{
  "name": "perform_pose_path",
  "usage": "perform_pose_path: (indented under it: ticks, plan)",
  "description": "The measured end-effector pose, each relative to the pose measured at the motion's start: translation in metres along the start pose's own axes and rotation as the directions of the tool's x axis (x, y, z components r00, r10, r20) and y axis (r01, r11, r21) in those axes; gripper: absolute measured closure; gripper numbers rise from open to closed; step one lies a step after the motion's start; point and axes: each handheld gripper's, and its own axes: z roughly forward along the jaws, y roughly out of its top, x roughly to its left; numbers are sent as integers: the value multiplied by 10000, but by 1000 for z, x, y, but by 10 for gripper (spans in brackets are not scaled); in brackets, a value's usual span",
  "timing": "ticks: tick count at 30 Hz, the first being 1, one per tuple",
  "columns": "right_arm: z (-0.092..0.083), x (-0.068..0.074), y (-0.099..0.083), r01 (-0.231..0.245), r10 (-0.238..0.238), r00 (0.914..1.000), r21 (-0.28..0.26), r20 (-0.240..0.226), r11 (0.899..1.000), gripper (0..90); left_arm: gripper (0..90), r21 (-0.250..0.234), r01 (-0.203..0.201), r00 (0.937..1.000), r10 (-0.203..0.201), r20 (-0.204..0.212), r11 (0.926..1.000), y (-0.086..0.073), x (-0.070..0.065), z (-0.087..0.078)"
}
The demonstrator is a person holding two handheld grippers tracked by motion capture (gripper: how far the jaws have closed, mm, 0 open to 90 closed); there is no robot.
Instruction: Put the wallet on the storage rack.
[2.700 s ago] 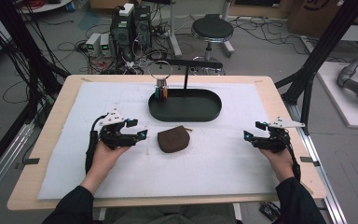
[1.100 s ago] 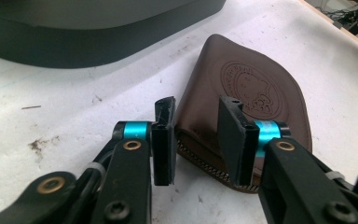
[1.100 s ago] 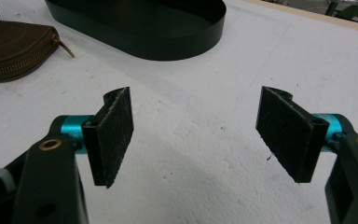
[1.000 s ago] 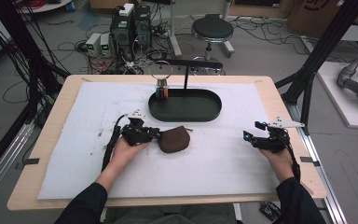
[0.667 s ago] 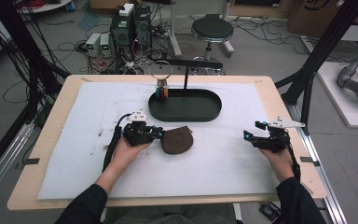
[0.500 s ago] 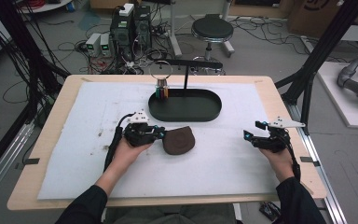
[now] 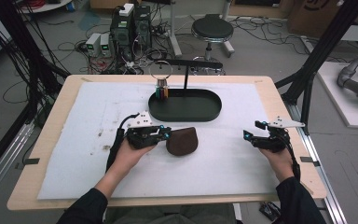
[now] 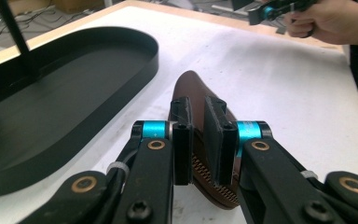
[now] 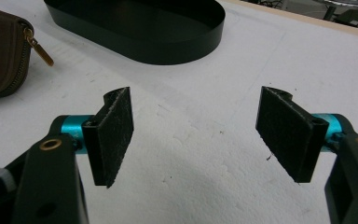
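Note:
A brown zip pouch (image 7: pixel 185 141) sits on the white mat just in front of the black oval tray (image 7: pixel 186 116). My left gripper (image 7: pixel 167 135) is at the pouch's left edge. In the left gripper view its jaws have just been closing, and the left gripper (image 8: pixel 198 105) now pinches the zipped edge of the pouch (image 8: pixel 191 84), which stands tilted up on its side. My right gripper (image 7: pixel 248 136) rests at the right of the mat, apart from the pouch. The right gripper (image 9: pixel 196 116) is open with only mat between its pads.
The tray (image 8: pixel 98 107) holds a small stand with a ring and coloured pieces (image 7: pixel 162 88) and a black post with a crossbar (image 7: pixel 185 77). The pouch's gold zip pull (image 9: pixel 39 49) hangs toward the tray (image 9: pixel 177 51). Bare mat lies between the two grippers.
My left gripper moved right from the left of the mat to the pouch and shut on its edge. The pouch tipped up and shifted slightly right. The right gripper stayed put.

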Motion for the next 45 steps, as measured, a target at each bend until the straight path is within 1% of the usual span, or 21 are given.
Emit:
perform_pose_path:
  ticks: [8, 11, 15, 16, 17, 21, 22, 23, 24, 29, 30, 31, 35, 36, 37, 38, 39, 41, 42, 44, 45]
  plan:
    - [0, 1, 1, 106, -107, 9999, -113, -114, 9999, 282, 813, -150, -439, 9980, 445, 438, 9989, 4, -8, 0]
    - [0, 2, 1, 103, -106, 9996, -118, -274, 9999, 288, 813, -78, -650, 9961, 654, 586, 9979, 5, -10, -1]
    - [1, 5, 5, 151, -174, 9967, -299, -792, 9994, 324, 814, -24, -804, 9947, 804, 642, 9968, 6, -12, -2]
    - [4, 9, 10, 222, -266, 9933, -397, -1125, 9990, 326, 814, -39, -813, 9944, 813, 682, 9967, 6, -12, -2]
    - [4, 9, 10, 222, -266, 9933, -397, -1125, 9990, 326, 814, -17, -838, 9940, 837, 700, 9965, 6, -11, -2]
    - [13, 18, 19, 420, -495, 9837, -470, -1731, 9980, 327, 815, 29, -891, 9932, 886, 755, 9960, 5, -11, -3]
    - [17, 21, 22, 492, -576, 9785, -473, -1981, 9977, 327, 815, 20, -905, 9929, 901, 771, 9959, 5, -11, -3]
    - [23, 26, 26, 539, -617, 9698, -391, -2361, 9978, 327, 816, 9, -915, 9927, 911, 791, 9958, 5, -11, -3]
    - [23, 26, 26, 539, -617, 9698, -391, -2361, 9978, 327, 816, 11, -926, 9925, 922, 798, 9957, 5, -11, -3]
    - [38, 37, 36, 870, -925, 9474, -316, -3064, 9957, 324, 817, 37, -1000, 9917, 993, 818, 9950, 5, -10, -3]
    - [46, 41, 39, 921, -961, 9370, -280, -3358, 9954, 322, 822, 37, -1018, 9915, 1011, 820, 9948, 5, -10, -3]
    - [46, 41, 39, 921, -961, 9370, -280, -3358, 9954, 322, 822, -5, -995, 9916, 992, 828, 9950, 5, -11, -3]
    - [62, 51, 46, 1098, -1049, 9126, -103, -3951, 9939, 321, 826, -7, -1026, 9911, 1023, 847, 9947, 5, -10, -3]
    - [69, 56, 48, 1092, -1004, 9018, -29, -4203, 9940, 321, 827, 8, -1043, 9910, 1039, 838, 9945, 5, -10, -3]
    - [69, 56, 48, 1092, -1004, 9018, -29, -4203, 9940, 321, 827, 1, -1033, 9912, 1029, 834, 9947, 5, -10, -2]
    - [72, 58, 48, 1119, -991, 8951, 37, -4348, 9937, 321, 826, 14, -1035, 9911, 1030, 841, 9946, 5, -10, -3]
    - [78, 61, 49, 1172, -985, 8833, 124, -4584, 9930, 322, 827, 40, -1069, 9909, 1062, 832, 9943, 5, -10, -3]
    - [84, 67, 49, 1309, -1033, 8740, 254, -4747, 9911, 323, 827, 41, -1062, 9909, 1054, 835, 9943, 5, -10, -3]
    - [88, 71, 50, 1414, -1078, 8661, 323, -4881, 9894, 323, 827, 59, -1084, 9907, 1076, 829, 9941, 5, -10, -3]
    - [92, 76, 51, 1481, -1048, 8591, 474, -5009, 9878, 324, 826, 13, -1054, 9910, 1049, 837, 9944, 5, -10, -3]
    - [95, 78, 51, 1541, -1091, 8527, 465, -5109, 9870, 327, 827, 29, -1080, 9907, 1074, 839, 9941, 5, -10, -3]
